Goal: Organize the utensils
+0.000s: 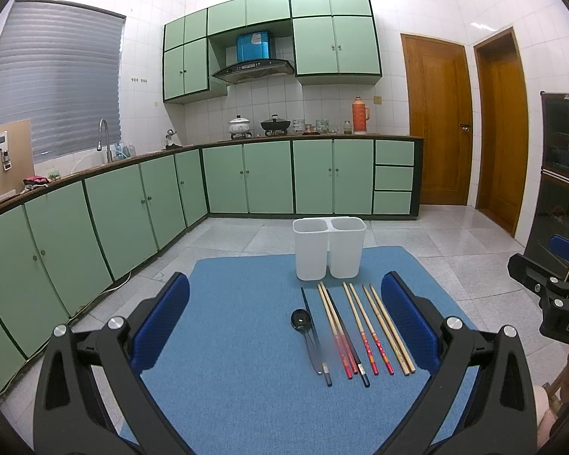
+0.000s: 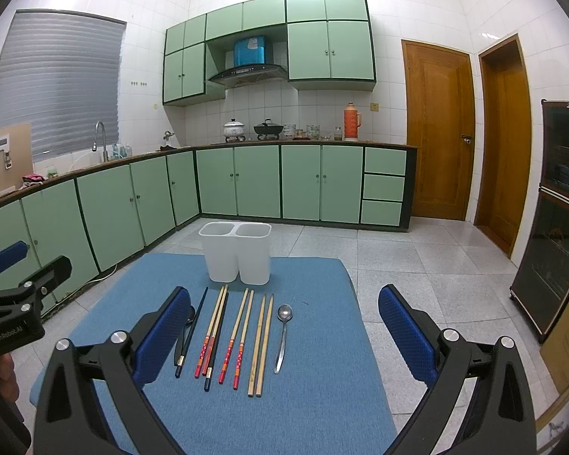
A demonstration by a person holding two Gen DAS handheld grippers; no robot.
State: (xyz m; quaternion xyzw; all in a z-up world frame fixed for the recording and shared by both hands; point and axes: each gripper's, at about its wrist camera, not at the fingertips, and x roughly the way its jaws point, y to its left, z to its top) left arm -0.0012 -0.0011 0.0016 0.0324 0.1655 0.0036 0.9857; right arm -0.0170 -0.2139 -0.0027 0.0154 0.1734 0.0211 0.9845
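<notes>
Several chopsticks (image 1: pixel 360 331) lie side by side on a blue mat (image 1: pixel 227 360), also in the right wrist view (image 2: pixel 235 335). A black spoon (image 1: pixel 301 320) lies at their left. A silver spoon (image 2: pixel 283 331) lies at their right in the right wrist view. A white two-compartment holder (image 1: pixel 328 246) stands upright behind them, empty as far as I can see; it also shows in the right wrist view (image 2: pixel 237 252). My left gripper (image 1: pixel 284 314) is open above the mat, empty. My right gripper (image 2: pixel 284 322) is open above the utensils, empty.
The mat (image 2: pixel 322 379) covers a small table over a tiled floor (image 2: pixel 417 265). Green cabinets (image 1: pixel 95 220) run along the left and back. Wooden doors (image 2: pixel 440 129) and a dark glass cabinet (image 2: pixel 550 227) stand at the right.
</notes>
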